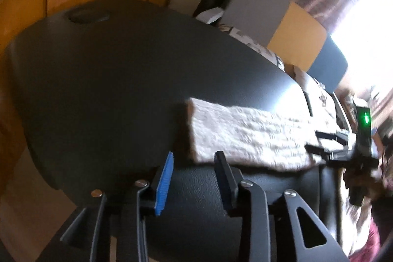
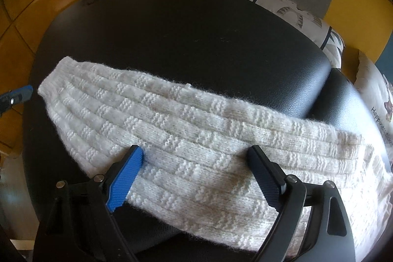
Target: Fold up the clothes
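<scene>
While the cream knit (image 2: 186, 139) lies stretched flat across the black seat (image 2: 196, 28), the right gripper (image 2: 199, 156) hangs over its middle with jaws spread wide, gripping nothing. The left gripper (image 1: 194, 158) is also parted and empty, just off the knit's narrow end; through the blur it seems not to touch.
</scene>
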The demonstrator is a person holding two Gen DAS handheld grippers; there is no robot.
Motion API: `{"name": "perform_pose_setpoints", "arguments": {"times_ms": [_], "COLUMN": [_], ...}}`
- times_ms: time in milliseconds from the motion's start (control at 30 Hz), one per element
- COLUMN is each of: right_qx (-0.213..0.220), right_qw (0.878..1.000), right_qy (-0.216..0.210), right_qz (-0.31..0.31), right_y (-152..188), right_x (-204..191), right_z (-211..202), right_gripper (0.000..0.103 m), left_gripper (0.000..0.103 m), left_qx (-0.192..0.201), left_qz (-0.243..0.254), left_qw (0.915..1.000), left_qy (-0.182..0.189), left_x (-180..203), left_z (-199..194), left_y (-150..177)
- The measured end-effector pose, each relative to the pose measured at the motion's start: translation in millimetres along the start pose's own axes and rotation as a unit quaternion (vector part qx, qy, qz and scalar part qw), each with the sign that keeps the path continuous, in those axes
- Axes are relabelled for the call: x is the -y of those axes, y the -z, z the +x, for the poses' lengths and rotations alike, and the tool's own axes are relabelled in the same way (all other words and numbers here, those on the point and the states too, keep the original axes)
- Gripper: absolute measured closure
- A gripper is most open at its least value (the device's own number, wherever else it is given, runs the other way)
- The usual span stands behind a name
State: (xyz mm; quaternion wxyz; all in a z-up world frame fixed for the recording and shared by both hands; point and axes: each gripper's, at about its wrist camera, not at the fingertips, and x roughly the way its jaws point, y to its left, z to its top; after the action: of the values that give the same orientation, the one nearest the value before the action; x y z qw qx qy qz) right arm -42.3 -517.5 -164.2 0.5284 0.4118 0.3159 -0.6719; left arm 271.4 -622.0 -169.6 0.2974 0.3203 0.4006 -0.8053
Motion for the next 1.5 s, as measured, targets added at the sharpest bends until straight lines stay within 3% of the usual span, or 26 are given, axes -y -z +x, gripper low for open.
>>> {"name": "perform_pose_setpoints", "arguments": {"times_ms": [100,267,300,333,367,433,467,500,567,633,700,800,867,900,1033,1167,1233,1267,1367,1500], "right_qx": [0.0,0.002,0.004,0.007,0.01,0.013,0.015,0.017,0.024,0.031,0.033,0.038,0.041,0.043,0.046,0.046,0.043,0.041,0.073,0.131], "right_qw": [1.0,1.0,1.0,1.0,1.0,1.0,1.0,1.0,0.999,0.999,0.999,0.998,0.998,0.997,0.996,0.996,0.997,0.998,0.995,0.981], "right_qy": [0.0,0.0,0.0,0.001,0.002,0.006,0.008,0.011,0.017,0.022,0.026,0.031,0.033,0.035,0.049,0.053,0.036,0.026,-0.004,-0.036], "right_qz": [0.001,0.009,0.011,0.011,0.012,0.011,0.011,0.014,0.017,0.023,0.029,0.038,0.045,0.047,0.054,0.055,0.051,0.049,0.07,0.136], "right_y": [-3,-3,-3,-1,0,3,3,4,4,2,-1,-5,-8,-11,-24,-32,-28,-25,-17,12], "right_x": [0,3,3,2,2,-1,-1,-2,-5,-8,-9,-10,-10,-11,-13,-15,-14,-14,1,55], "right_z": [1,3,4,3,3,1,0,-1,-2,0,1,2,3,5,15,21,14,9,-22,-80], "right_gripper": [0.012,0.005,0.005,0.004,0.004,0.004,0.004,0.004,0.004,0.004,0.004,0.004,0.004,0.003,0.001,0.001,0.001,0.0,0.001,0.001], "left_gripper": [0.067,0.07,0.091,0.098,0.098,0.098,0.098,0.098,0.098,0.098,0.098,0.098,0.098,0.098,0.098,0.095,0.094,0.094,0.093,0.093], "left_qx": [-0.041,-0.061,-0.06,-0.045,-0.028,0.046,0.089,0.133,0.192,0.213,0.204,0.202,0.227,0.202,0.085,0.074,0.071,0.074,0.13,0.162], "left_qz": [-0.068,-0.135,-0.139,-0.131,-0.122,-0.064,-0.024,0.015,0.117,0.189,0.239,0.24,0.259,0.258,0.191,0.134,0.076,0.048,-0.016,0.005], "left_qw": [0.9956,0.9861,0.9866,0.9894,0.9919,0.9967,0.9948,0.9891,0.9667,0.9418,0.9206,0.9126,0.8919,0.8931,0.9307,0.9511,0.9639,0.9679,0.9643,0.9672], "left_qy": [0.051,0.075,0.061,0.042,0.022,-0.021,-0.042,-0.062,-0.122,-0.178,-0.232,-0.262,-0.293,-0.308,-0.3,-0.268,-0.245,-0.235,-0.23,-0.195], "left_x": [-5,-6,-5,-3,-2,23,40,56,93,107,113,111,116,114,82,71,61,57,42,58], "left_z": [9,35,38,32,25,7,-5,-17,-32,-35,-18,-10,-7,6,62,54,41,34,0,-25], "left_y": [-13,-34,-37,-33,-28,-23,-20,-17,-4,8,14,5,3,-4,-29,-41,-46,-46,-48,-48]}}
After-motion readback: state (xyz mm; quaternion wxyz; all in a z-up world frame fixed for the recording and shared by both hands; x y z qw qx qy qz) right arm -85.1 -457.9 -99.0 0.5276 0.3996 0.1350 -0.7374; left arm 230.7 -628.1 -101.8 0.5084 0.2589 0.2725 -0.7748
